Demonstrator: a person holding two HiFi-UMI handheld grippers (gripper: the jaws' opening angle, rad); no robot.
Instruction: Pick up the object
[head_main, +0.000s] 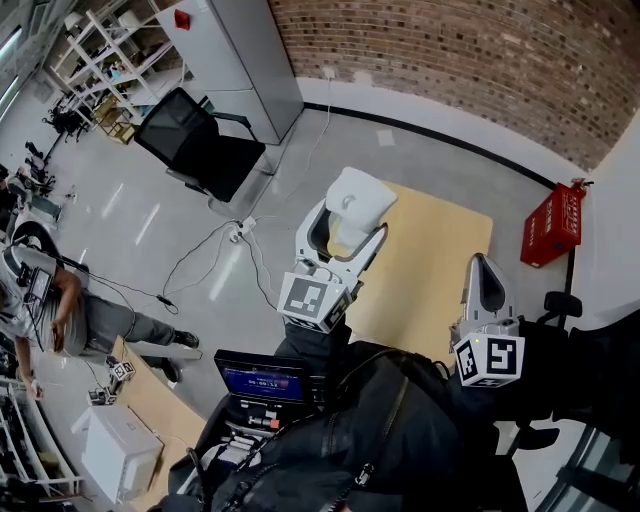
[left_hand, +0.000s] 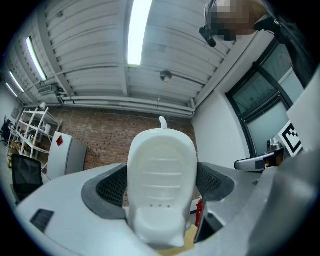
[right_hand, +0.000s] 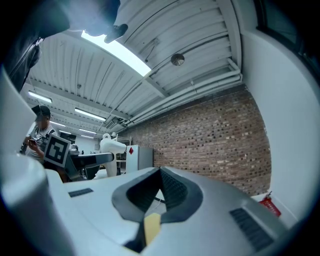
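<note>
The left tool (head_main: 346, 231) is clamping the white ribbed plastic object (head_main: 360, 198) between its jaws, high above the wooden counter (head_main: 440, 262), so the pick-up is looking done, while the right tool (head_main: 483, 276) is hovering alongside, jaws pressed together and empty.

pale wooden table (head_main: 432, 262) stands on grey floor (head_main: 190, 190).

The left tongs (head_main: 352, 222) grip a white object (head_main: 358, 198) over the bench (head_main: 440, 250). The right tongs (head_main: 481, 260), jaws together, lie at three o'clock; a chair (head_main: 195, 140) stands at ten.
</note>
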